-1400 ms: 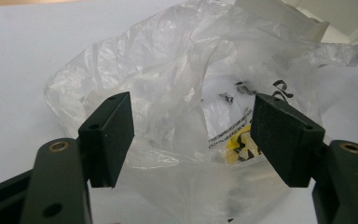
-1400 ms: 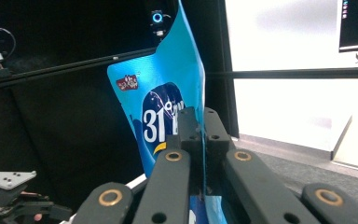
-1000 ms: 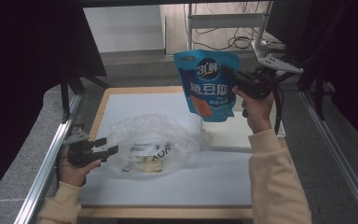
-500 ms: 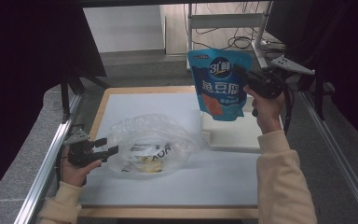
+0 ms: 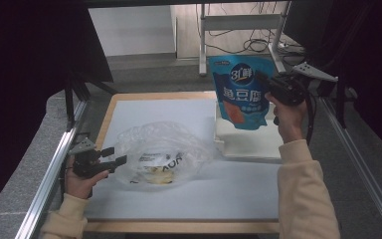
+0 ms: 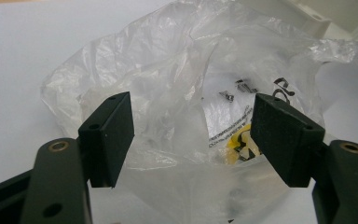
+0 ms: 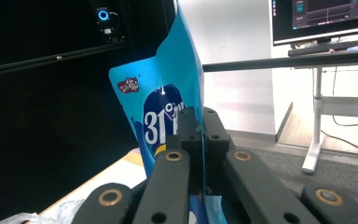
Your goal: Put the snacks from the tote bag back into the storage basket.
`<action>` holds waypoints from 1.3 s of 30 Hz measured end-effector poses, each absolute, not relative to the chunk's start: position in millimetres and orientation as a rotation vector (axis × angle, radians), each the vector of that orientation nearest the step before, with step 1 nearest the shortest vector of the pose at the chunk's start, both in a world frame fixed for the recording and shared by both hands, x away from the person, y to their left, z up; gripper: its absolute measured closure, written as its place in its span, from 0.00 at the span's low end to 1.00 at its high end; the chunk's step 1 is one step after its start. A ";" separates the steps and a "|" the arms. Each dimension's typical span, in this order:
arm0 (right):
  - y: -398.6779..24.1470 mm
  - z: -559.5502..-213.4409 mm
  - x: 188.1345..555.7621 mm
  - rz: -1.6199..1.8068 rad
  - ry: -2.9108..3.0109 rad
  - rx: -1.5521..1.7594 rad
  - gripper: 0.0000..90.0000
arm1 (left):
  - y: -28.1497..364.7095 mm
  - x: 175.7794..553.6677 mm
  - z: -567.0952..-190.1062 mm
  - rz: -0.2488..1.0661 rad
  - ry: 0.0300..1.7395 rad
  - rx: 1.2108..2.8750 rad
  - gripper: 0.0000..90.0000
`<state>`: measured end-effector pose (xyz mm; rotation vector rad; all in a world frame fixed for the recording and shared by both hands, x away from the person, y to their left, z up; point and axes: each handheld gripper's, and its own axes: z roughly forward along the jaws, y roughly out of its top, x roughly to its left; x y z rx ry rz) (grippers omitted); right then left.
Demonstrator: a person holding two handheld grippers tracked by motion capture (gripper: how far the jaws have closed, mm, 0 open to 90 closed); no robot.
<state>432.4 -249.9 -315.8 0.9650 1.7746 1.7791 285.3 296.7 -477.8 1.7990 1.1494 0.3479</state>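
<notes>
Two grippers: the right gripper (image 5: 264, 83) clamps a blue snack pouch (image 5: 239, 90) at two o'clock, the left gripper (image 5: 115, 156) gapes beside a clear plastic bag (image 5: 161, 152) at eight.

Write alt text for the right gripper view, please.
The right hand-held gripper is shut on the edge of a blue snack pouch, held upright in the air. Behind it are a dark wall, a monitor and a desk leg.

Glossy blue pouch (image 5: 241, 89); crinkled clear plastic bag (image 5: 161, 152); matt white mat (image 5: 159, 112).
</notes>
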 end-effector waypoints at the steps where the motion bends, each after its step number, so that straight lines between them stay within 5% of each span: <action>1: -250.0 -317.6 433.5 1.777 1.777 0.968 0.99 | 296.6 285.3 -477.9 0.348 1.150 1.800 0.34; 39: -244.7 -378.1 478.1 1.719 1.828 1.050 0.99 | 298.7 285.4 -479.1 0.351 1.162 1.800 0.34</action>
